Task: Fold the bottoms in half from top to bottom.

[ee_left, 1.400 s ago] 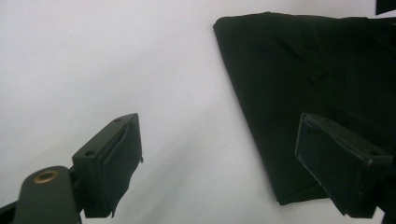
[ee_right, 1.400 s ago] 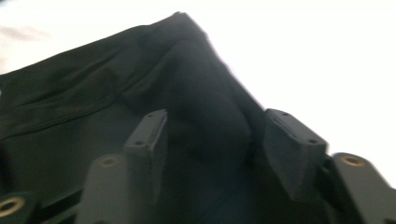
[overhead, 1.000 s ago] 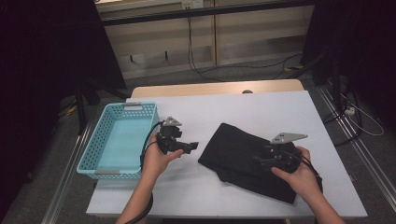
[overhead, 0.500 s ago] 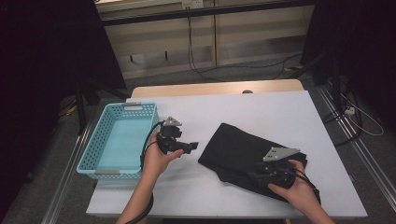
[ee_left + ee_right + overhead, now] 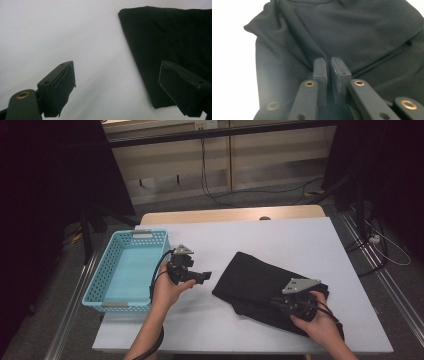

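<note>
**Right jaws pinch the black cloth**

My right gripper (image 5: pixel 280 302) sits low on the near edge of the folded black fabric garment (image 5: pixel 260 282), which lies spread on the white tabletop (image 5: pixel 280 240) to the right of centre. Its jaws have just been closing and now clench a raised fold of that cloth. My left gripper (image 5: pixel 202 276) hovers between the garment and the light-blue plastic basket (image 5: pixel 107 295), jaws wide apart and grasping nothing.
</note>
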`<move>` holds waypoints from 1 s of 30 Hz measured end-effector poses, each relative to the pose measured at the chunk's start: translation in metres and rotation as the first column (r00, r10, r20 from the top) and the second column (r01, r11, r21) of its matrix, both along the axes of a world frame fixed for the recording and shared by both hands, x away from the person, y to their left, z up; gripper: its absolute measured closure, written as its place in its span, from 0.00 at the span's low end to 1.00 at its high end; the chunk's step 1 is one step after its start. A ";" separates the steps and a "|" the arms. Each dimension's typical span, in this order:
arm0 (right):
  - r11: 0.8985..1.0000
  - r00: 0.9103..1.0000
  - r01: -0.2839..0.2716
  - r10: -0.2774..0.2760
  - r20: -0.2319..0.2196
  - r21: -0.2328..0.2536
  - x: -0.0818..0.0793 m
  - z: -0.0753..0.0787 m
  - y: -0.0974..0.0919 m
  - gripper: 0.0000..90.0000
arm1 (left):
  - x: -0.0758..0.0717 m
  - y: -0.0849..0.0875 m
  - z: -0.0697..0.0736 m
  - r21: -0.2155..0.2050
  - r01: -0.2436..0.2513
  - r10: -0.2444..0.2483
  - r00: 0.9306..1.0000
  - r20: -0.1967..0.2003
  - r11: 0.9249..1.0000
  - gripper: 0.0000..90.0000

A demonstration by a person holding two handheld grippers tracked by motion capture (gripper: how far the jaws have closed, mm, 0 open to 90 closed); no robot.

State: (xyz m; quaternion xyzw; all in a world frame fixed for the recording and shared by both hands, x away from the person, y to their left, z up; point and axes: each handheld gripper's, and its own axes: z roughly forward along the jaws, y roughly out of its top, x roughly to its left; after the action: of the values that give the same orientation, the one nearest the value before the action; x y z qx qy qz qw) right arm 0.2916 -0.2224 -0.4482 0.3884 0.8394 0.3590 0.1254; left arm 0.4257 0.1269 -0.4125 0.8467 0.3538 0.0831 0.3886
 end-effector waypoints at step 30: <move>0.997 1.000 -0.012 0.011 0.018 0.074 -0.005 0.015 -0.011 0.99 | 0.001 0.000 -0.001 0.001 0.005 -0.005 1.000 -0.009 1.000 0.15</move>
State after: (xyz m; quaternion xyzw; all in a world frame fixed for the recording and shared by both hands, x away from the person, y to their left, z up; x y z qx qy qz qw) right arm 0.2868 -0.2335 -0.4329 0.3847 0.8267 0.3938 0.1161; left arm 0.4265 0.1266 -0.4139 0.8482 0.3533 0.0786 0.3866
